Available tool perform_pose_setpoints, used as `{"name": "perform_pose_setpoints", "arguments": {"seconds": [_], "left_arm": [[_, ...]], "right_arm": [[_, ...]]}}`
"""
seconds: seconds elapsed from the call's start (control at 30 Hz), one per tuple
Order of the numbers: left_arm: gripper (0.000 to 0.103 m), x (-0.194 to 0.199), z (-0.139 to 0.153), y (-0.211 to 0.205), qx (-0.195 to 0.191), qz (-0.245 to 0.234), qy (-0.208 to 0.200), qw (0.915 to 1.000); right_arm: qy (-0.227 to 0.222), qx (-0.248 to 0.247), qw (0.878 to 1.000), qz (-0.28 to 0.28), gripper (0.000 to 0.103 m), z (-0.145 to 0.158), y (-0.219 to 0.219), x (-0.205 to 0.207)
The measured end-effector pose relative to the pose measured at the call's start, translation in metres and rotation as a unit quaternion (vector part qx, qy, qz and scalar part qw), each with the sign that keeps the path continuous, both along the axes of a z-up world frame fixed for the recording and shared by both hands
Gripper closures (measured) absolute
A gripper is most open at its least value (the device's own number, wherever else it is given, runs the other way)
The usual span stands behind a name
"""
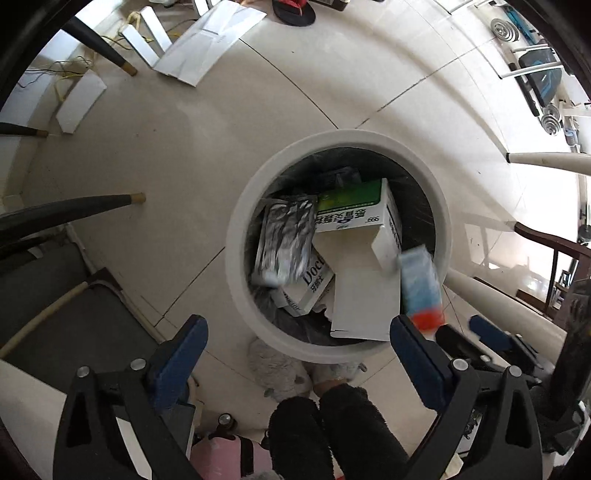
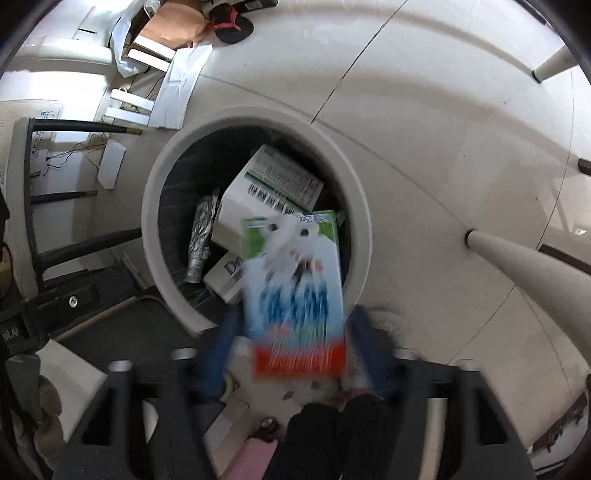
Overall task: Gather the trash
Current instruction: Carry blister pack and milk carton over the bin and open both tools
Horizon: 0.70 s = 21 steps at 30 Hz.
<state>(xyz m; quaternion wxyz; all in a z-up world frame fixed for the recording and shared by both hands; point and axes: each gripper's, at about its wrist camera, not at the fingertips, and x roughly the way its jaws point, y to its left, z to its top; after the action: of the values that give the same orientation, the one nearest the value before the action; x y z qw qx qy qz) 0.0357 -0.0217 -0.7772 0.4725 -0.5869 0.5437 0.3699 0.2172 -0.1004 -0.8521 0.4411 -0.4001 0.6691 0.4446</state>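
A round white trash bin (image 1: 240, 236) with a black liner stands on the tiled floor, also in the right wrist view (image 2: 155, 206). It holds a green-and-white medicine box (image 1: 354, 210), a silver foil pack (image 1: 288, 236) and a white box (image 1: 314, 284). A blue, white and red carton (image 2: 295, 291) is blurred between my right gripper's (image 2: 291, 343) spread fingers, over the bin's near rim; it also shows in the left wrist view (image 1: 421, 288). My left gripper (image 1: 299, 350) is open and empty above the bin's near edge.
Dark chair legs (image 1: 74, 210) stand left of the bin. White table legs (image 2: 517, 266) stand to the right. Flat white cardboard pieces (image 1: 210, 37) and a black-and-red slipper (image 1: 295, 11) lie on the floor beyond. My legs in dark trousers (image 1: 332, 432) are below.
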Motion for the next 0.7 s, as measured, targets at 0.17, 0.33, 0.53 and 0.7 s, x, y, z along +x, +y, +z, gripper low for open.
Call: {"name": "perform_pose_setpoints", "arguments": {"seconds": [0.17,0.33,0.53,0.7], "left_arm": [[0.002,0.000,0.036,-0.012,0.058,-0.020,0.038,0.9974],[0.002,-0.002,0.099,-0.037,0.075,-0.043,0.068,0.9939],[0.002,-0.002,0.197,-0.063,0.084,-0.042,0.073,0.9929],[0.002,0.008,0.282,-0.085,0.100,-0.055,0.064,0.9914]], "right_arm": [[-0.022,0.007,1.000,0.005,0.005,0.026,-0.002,0.001],[-0.057,0.013,0.998,0.017,0.000,0.080,-0.018,-0.005],[-0.061,0.017,0.998,0.021,0.000,0.179,-0.047,-0.008],[-0.030,0.027,0.999,0.011,0.000,0.266,-0.067,-0.005]]}}
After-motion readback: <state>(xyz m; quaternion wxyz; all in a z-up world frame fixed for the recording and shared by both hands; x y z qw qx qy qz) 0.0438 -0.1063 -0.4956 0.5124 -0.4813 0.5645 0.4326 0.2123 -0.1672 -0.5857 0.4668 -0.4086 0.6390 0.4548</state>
